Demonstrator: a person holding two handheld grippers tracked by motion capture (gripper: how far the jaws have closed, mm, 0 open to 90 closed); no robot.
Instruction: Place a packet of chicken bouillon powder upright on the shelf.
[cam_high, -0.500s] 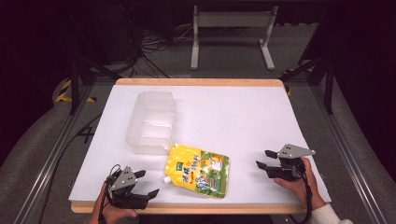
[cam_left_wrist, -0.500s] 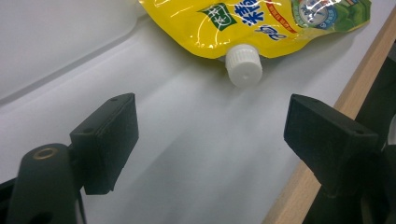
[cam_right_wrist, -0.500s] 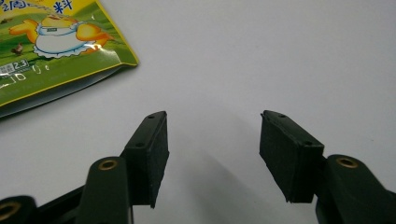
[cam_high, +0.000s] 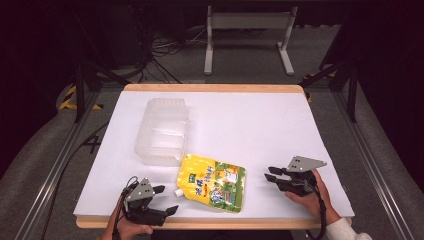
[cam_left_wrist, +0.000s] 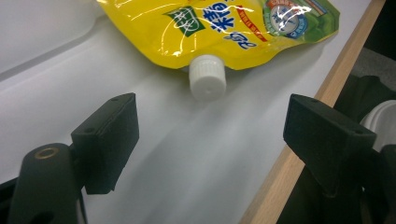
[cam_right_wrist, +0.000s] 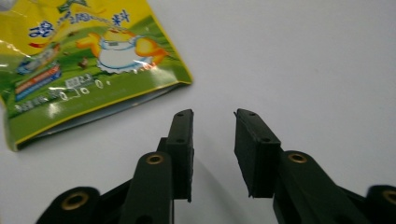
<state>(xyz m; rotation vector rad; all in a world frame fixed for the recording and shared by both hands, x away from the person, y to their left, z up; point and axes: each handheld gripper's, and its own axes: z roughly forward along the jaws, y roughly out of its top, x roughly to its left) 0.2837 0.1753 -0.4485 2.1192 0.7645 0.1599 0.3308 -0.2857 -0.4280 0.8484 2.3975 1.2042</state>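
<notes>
Nothing moved; clear tray (cam_high: 162, 132) sits just behind pouch (cam_high: 212, 182).

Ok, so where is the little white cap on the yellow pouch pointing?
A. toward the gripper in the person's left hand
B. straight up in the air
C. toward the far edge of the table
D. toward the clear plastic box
A: the yellow pouch lies flat, and its white cap sticks out at the corner nearest the left gripper; in the left gripper view the cap faces that gripper's wide-open jaws.
</notes>
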